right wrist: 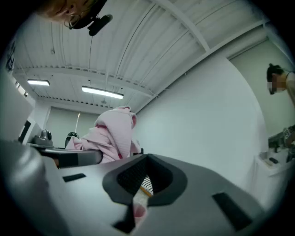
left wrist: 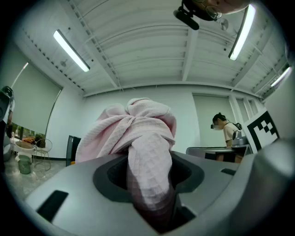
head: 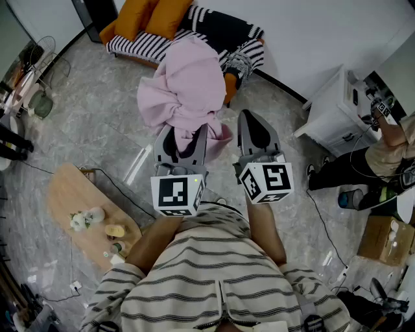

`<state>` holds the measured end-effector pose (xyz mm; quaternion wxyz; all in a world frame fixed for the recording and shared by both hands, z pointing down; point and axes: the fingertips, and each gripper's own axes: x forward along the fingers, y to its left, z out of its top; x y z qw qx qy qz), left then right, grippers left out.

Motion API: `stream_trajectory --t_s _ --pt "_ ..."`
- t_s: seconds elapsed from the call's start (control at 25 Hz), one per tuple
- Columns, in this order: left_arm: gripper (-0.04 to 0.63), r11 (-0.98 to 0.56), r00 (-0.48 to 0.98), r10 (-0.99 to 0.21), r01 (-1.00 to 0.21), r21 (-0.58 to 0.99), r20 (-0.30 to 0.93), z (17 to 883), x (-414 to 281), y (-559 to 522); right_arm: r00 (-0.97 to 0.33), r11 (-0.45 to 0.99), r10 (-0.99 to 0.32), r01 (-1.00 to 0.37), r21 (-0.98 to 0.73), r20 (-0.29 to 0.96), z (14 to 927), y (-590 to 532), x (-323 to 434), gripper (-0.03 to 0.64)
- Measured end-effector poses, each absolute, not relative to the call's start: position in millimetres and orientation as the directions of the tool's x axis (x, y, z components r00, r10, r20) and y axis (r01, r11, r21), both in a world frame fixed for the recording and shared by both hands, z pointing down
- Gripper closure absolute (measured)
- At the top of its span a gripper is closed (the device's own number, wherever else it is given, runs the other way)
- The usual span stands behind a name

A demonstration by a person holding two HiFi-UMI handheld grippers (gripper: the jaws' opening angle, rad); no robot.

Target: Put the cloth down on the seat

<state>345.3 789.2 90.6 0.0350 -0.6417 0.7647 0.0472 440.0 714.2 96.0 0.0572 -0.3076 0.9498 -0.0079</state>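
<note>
Staged living-room corner inside a recording lab, sofa (head: 107,30) with orange cushions (head: 152,16) and striped throw (head: 139,45), low wooden counter (head: 65,194), marble-look floor (head: 97,123) trailing cables (head: 120,187), white cabinet (head: 334,110), cardboard box (head: 382,237), fluorescent tube lights (left wrist: 70,44) on bare ribbed ceiling (left wrist: 152,41).

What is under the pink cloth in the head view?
A sofa with a striped cover and orange cushions shows around it. The cloth hides the seat's middle part.
</note>
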Motion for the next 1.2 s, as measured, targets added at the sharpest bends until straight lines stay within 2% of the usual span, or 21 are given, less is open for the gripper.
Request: stream_trajectory --t_s 0.68,1.2 --pt "0.397 0.221 -0.22 -0.97 -0.975 0.007 -0.105 95 353 768 -0.843 0.851 -0.524 -0.524 -0.031 -0.121 97 700 445 0.609" --pt "0.397 0.263 -0.262 -0.96 -0.965 0.01 -0.098 107 395 739 -0.87 0.878 -0.478 -0.476 -0.044 -0.122 114 667 482 0.609"
